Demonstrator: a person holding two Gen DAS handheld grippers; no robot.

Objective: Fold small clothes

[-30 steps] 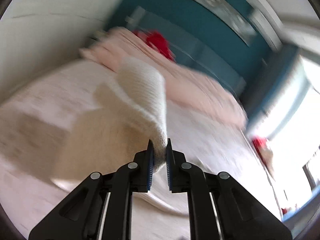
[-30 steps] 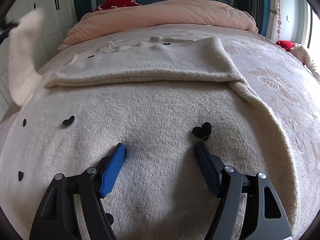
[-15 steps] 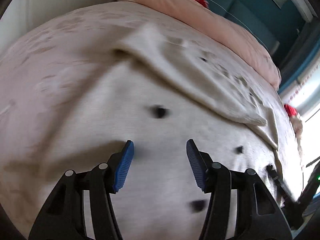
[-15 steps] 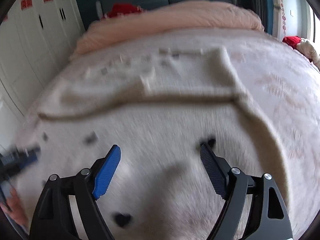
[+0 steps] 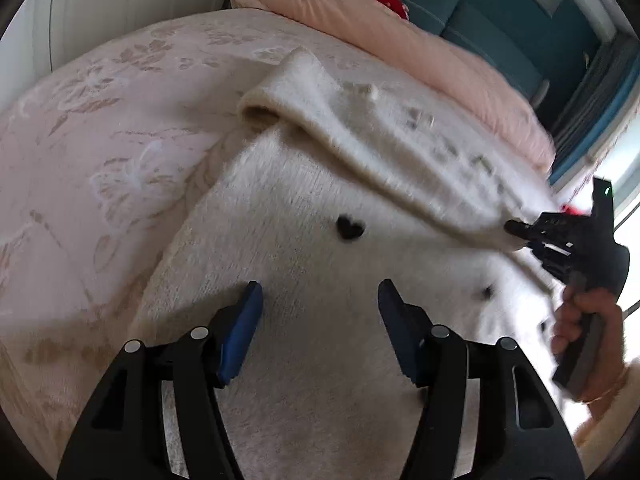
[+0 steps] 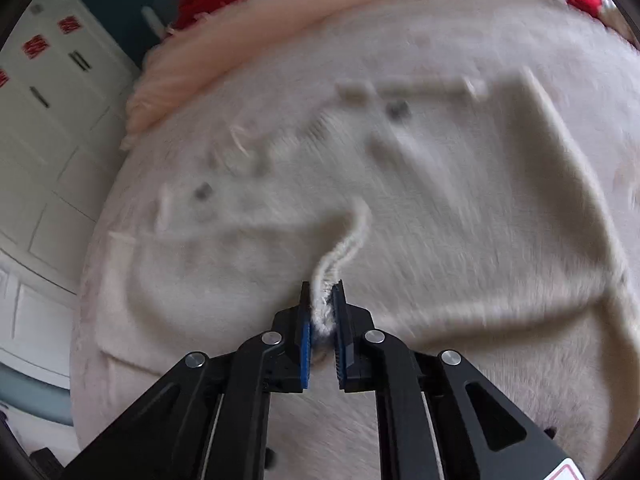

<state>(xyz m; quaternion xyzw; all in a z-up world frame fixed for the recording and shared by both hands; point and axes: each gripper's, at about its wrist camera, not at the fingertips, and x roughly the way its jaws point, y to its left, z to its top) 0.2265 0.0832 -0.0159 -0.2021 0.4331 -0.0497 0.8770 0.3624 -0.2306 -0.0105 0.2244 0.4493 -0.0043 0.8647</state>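
Cream sweater [image 5: 304,360] — fuzzy knit, black heart [image 5: 350,228] ahead of the left gripper's [image 5: 320,308] wide-spread fingers; right gripper [image 6: 322,312] pinches a ribbed edge fold — on the bed [image 5: 100,140].

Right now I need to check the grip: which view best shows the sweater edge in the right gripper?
The right wrist view: the right gripper is shut on the sweater edge. The left wrist view shows that gripper only sideways and blurred, pulling the fold.

My left gripper [image 5: 320,304]: black arms, silver screws, blue ribbed pads [image 5: 240,332]. My right gripper [image 6: 322,300] matches. My bare right hand [image 5: 588,332] wears a thin bracelet [image 5: 604,396].
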